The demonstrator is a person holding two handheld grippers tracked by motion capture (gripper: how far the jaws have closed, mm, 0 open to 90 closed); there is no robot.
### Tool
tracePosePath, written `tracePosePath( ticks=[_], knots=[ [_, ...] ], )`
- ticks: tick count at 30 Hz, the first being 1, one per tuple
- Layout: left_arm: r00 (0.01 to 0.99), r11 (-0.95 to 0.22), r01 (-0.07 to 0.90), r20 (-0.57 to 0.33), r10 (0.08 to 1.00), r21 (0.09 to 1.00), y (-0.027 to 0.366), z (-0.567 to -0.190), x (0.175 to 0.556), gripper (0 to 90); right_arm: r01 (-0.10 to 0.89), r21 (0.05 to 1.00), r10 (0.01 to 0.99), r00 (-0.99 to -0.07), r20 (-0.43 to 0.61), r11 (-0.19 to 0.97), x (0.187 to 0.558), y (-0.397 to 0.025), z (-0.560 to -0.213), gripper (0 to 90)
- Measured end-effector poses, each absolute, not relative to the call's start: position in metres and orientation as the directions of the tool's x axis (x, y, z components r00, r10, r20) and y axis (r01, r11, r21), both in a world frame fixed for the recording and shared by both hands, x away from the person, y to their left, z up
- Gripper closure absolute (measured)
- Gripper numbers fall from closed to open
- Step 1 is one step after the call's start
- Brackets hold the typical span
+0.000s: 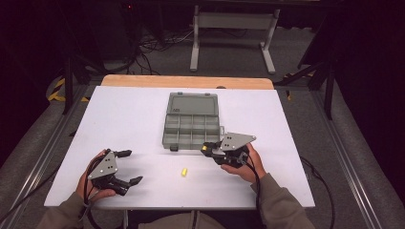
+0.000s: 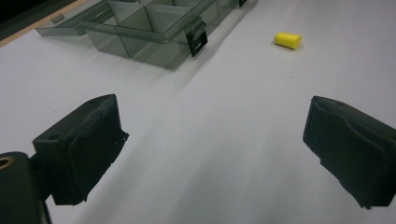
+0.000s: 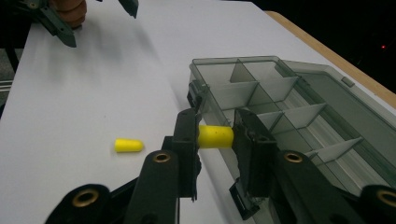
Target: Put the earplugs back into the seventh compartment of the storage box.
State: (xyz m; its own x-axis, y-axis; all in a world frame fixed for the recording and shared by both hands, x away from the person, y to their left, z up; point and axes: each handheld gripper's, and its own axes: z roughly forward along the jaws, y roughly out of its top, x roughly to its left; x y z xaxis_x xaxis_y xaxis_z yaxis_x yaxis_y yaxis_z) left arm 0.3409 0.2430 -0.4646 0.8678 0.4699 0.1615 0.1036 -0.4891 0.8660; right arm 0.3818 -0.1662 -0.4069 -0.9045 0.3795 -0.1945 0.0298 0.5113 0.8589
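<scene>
I'm pinching a yellow earplug (image 3: 215,136) crosswise in my right gripper (image 3: 215,140), jaws closed on its two ends so it can't roll out, and I'm holding it right at the near edge of the open compartment box (image 1: 191,125). I'm keeping it low and close because, by my reckoning, one of those front cells is where it's going. A second earplug (image 1: 183,171) is lying loose on the white table (image 1: 124,114), between my two hands and just short of the box. My left gripper (image 1: 128,167) is resting wide open and empty, pointing toward that loose plug, ready for it.
</scene>
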Motion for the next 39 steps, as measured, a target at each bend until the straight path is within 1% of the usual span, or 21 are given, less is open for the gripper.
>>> tracePosePath(
  ticks=[8, 18, 25, 39],
  knots=[
    [0.869, -0.483, 0.110, 0.152, 0.471, 0.869, 0.242, -0.465, 0.341, 5.5, 0.033, 0.862, 0.410, -0.888, -0.207, 0.506, 0.390, -0.164, -0.406, 71.9],
    [0.869, -0.484, 0.114, 0.149, 0.473, 0.868, 0.243, -0.465, 0.342, 5.6, 0.068, 0.884, 0.477, -0.859, -0.184, 0.463, 0.401, -0.163, -0.407, 71.9],
    [0.868, -0.485, 0.114, 0.150, 0.472, 0.867, 0.242, -0.465, 0.342, 5.5, 0.075, 0.890, 0.497, -0.849, -0.179, 0.449, 0.409, -0.157, -0.407, 71.8],
    [0.869, -0.486, 0.112, 0.152, 0.471, 0.867, 0.244, -0.464, 0.342, 5.5, 0.106, 0.881, 0.521, -0.836, -0.173, 0.461, 0.424, -0.146, -0.416, 71.4]
  ],
)
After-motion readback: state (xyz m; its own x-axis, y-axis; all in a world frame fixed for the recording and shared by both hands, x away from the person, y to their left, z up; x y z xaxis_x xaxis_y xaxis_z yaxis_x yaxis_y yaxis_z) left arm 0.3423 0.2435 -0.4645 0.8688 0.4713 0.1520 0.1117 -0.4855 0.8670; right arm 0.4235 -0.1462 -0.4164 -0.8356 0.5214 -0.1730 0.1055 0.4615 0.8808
